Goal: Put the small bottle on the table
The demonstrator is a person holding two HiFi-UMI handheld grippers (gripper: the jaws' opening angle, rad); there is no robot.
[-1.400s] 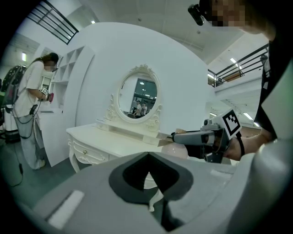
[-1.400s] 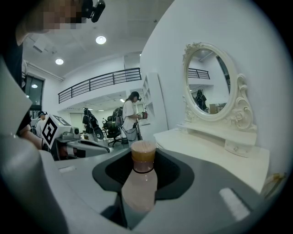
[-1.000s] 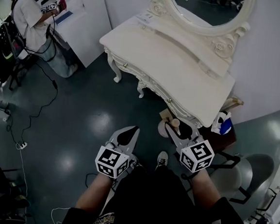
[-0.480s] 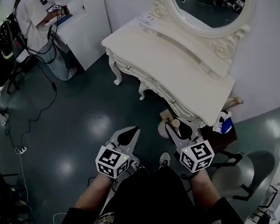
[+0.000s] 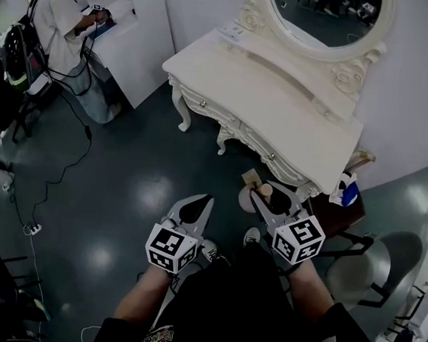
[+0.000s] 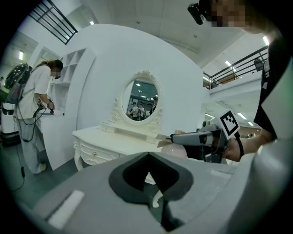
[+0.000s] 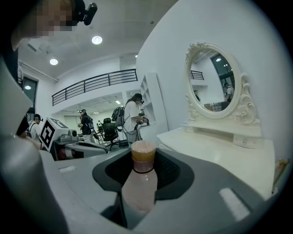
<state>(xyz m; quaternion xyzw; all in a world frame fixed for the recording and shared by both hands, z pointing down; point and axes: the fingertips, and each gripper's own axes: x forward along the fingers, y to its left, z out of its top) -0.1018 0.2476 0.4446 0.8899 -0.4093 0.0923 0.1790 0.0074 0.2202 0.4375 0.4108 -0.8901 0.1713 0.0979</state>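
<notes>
A small pinkish bottle (image 7: 138,185) with a tan cap stands upright between the jaws of my right gripper (image 7: 143,172), which is shut on it. In the head view that bottle (image 5: 261,191) and the right gripper (image 5: 268,197) hang over the dark floor, just short of the front edge of the white dressing table (image 5: 279,109). My left gripper (image 5: 197,204) is level with it to the left, shut with nothing in it. In the left gripper view the jaws (image 6: 149,176) meet and the table (image 6: 120,140) lies ahead.
An oval mirror (image 5: 324,16) stands at the table's back. A person (image 5: 62,34) works at a white counter (image 5: 141,30) at the far left, with cables (image 5: 49,182) on the floor. A dark side stand (image 5: 345,208) with a blue-white item and a grey chair (image 5: 373,262) are at the right.
Both grippers and the view have drifted a little towards the dressing table. The right gripper still holds the bottle, and the left stays shut.
</notes>
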